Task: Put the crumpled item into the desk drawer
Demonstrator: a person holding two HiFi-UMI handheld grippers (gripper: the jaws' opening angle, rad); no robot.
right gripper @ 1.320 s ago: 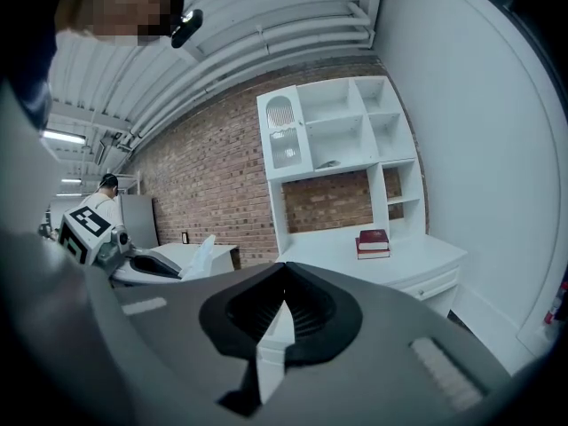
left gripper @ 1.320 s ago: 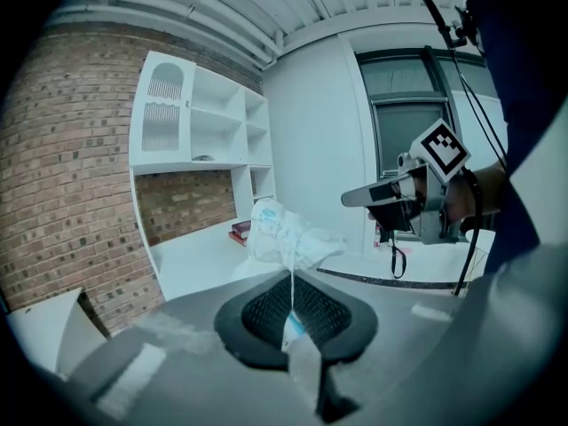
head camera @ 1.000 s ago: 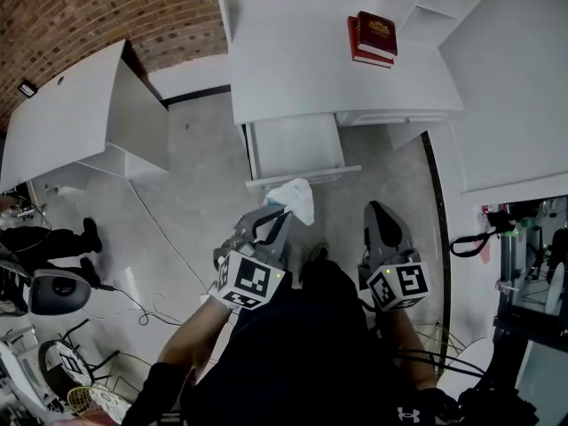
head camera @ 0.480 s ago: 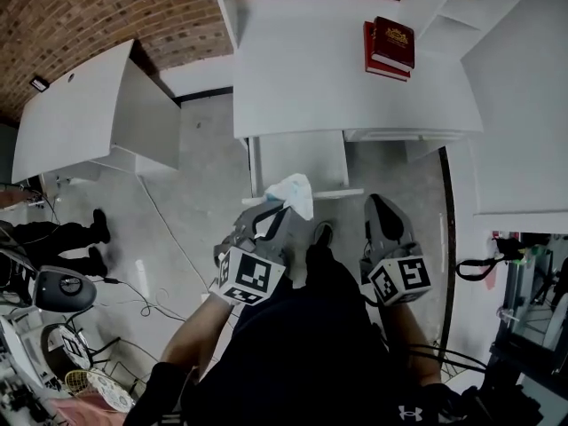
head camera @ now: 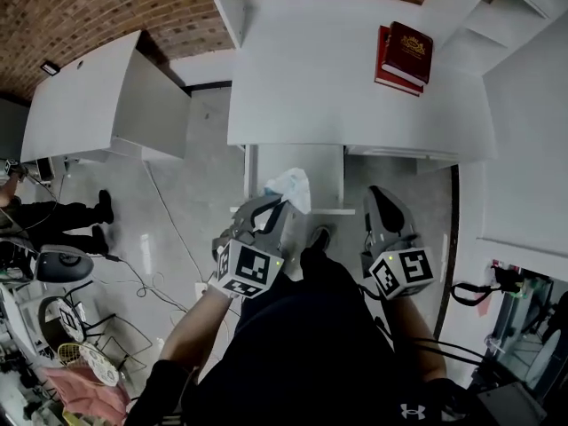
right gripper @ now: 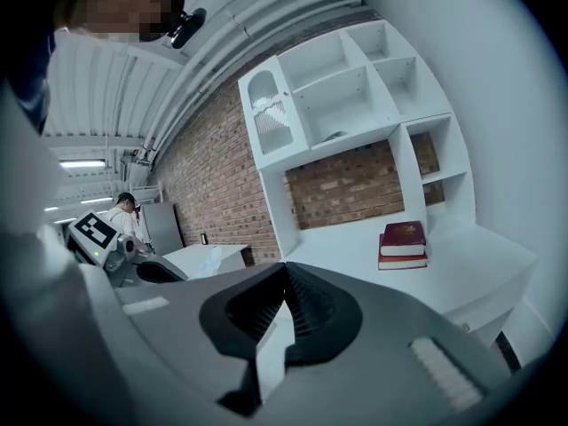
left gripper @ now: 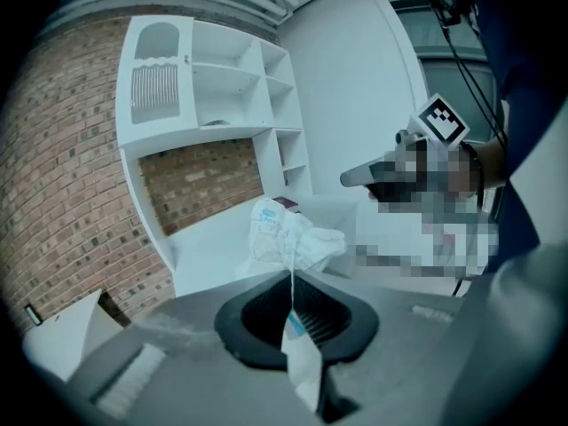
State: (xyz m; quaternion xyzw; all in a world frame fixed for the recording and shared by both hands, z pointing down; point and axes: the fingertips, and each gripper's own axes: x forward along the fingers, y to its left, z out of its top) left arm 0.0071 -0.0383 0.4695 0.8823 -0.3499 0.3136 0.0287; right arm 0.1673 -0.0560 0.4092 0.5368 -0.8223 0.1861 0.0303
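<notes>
The crumpled item [head camera: 290, 187], a white wad of printed paper, is pinched in my left gripper [head camera: 275, 206], whose jaws are shut on a tail of it. In the head view it hangs over the front part of the open desk drawer [head camera: 302, 160], just behind the drawer's front panel. In the left gripper view the wad [left gripper: 288, 233] bulges past the tips of my left gripper [left gripper: 291, 278]. My right gripper [head camera: 380, 201] hovers to the right of the drawer, shut and empty; its jaws [right gripper: 286, 272] meet with nothing between them.
The drawer pulls out from under a white desk [head camera: 302, 69] with stacked red books [head camera: 405, 57] at its right end. A second white desk [head camera: 89, 105] stands to the left, and shelving [right gripper: 355, 87] rises behind. Cables and a person's shoes [head camera: 98, 211] lie on the floor at left.
Both grippers have come forward toward the desk. The crumpled item, before short of the drawer's front panel, now hangs over the open drawer. Both jaws stay shut.
</notes>
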